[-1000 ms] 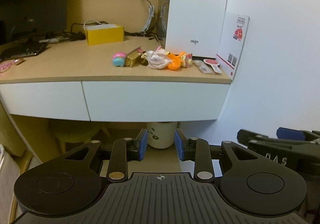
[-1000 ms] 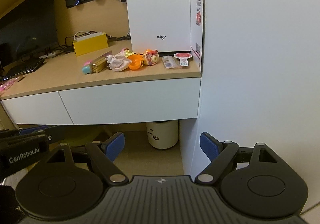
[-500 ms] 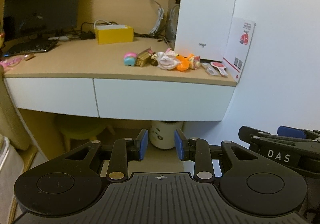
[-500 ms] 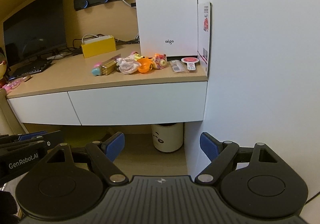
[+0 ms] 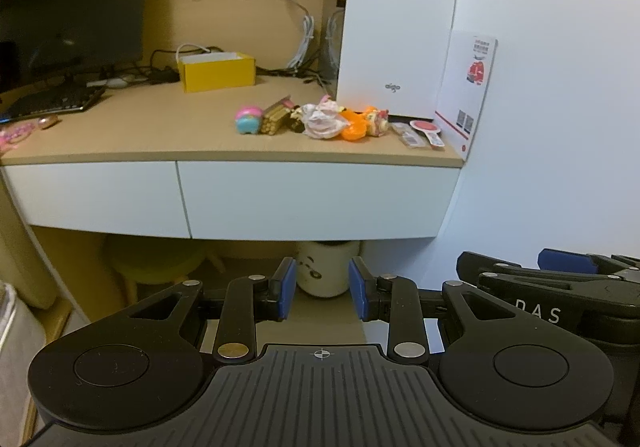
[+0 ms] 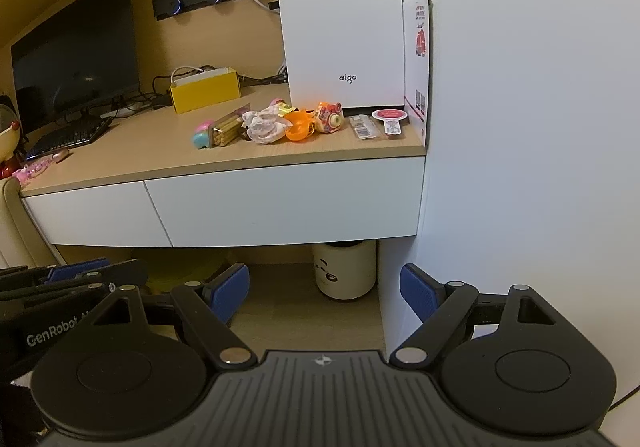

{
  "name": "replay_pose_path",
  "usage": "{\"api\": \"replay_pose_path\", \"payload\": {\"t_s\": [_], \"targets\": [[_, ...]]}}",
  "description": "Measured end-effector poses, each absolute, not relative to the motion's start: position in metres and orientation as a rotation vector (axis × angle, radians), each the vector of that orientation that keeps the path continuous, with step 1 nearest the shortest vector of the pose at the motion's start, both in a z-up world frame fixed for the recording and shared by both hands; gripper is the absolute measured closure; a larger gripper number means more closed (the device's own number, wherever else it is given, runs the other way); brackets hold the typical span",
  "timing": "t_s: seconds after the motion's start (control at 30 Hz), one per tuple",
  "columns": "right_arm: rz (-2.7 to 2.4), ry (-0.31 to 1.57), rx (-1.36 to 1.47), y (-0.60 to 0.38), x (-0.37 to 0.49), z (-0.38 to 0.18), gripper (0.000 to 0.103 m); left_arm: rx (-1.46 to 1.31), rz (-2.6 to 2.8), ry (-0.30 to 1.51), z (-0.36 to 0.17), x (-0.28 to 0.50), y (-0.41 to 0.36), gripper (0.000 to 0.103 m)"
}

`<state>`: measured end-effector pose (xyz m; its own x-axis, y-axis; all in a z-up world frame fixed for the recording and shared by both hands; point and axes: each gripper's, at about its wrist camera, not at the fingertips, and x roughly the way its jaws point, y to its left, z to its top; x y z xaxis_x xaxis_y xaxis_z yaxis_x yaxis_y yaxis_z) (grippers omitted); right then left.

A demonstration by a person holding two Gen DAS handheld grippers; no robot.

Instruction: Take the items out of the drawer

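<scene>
Under the wooden desk top [image 5: 160, 135] [image 6: 152, 151] are two white drawer fronts, both closed; the right drawer [image 5: 316, 199] [image 6: 288, 203] faces me. A row of small items lies on the desk above it: a pink-and-blue toy [image 5: 248, 120] [image 6: 201, 135], a bundle of sticks [image 5: 275, 119] [image 6: 226, 130], a crumpled white wrapper [image 5: 322, 121] [image 6: 264, 127], an orange capsule [image 5: 354, 129] [image 6: 298, 130] and a red spoon-like tag [image 5: 428, 129] [image 6: 390, 119]. My left gripper [image 5: 322, 289] is open and empty, well short of the drawer. My right gripper [image 6: 324, 293] is open wide, also empty.
A white computer case [image 5: 398, 27] [image 6: 340, 23] stands at the desk's right end against a white wall [image 6: 520, 127]. A yellow box [image 5: 218, 71], monitor [image 5: 68, 15] and keyboard [image 5: 48, 103] sit further left. Under the desk stand a white bin [image 6: 344, 271] and a yellow stool [image 5: 156, 259].
Both views have drifted slightly, so the desk and drawers now sit a little further right and higher in frame. The jaws of both grippers have kept the same width.
</scene>
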<state>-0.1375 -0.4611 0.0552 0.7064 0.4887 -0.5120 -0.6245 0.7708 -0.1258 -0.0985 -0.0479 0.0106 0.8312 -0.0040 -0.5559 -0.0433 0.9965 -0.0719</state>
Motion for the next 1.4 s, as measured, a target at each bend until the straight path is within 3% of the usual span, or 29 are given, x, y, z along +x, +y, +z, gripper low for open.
{"api": "replay_pose_path", "payload": {"t_s": [1.4], "targets": [[0.646, 0.517, -0.304, -0.458, -0.142, 0.046, 0.02, -0.074, 0.034, 0.602, 0.006, -0.108, -0.037, 0.07]]}}
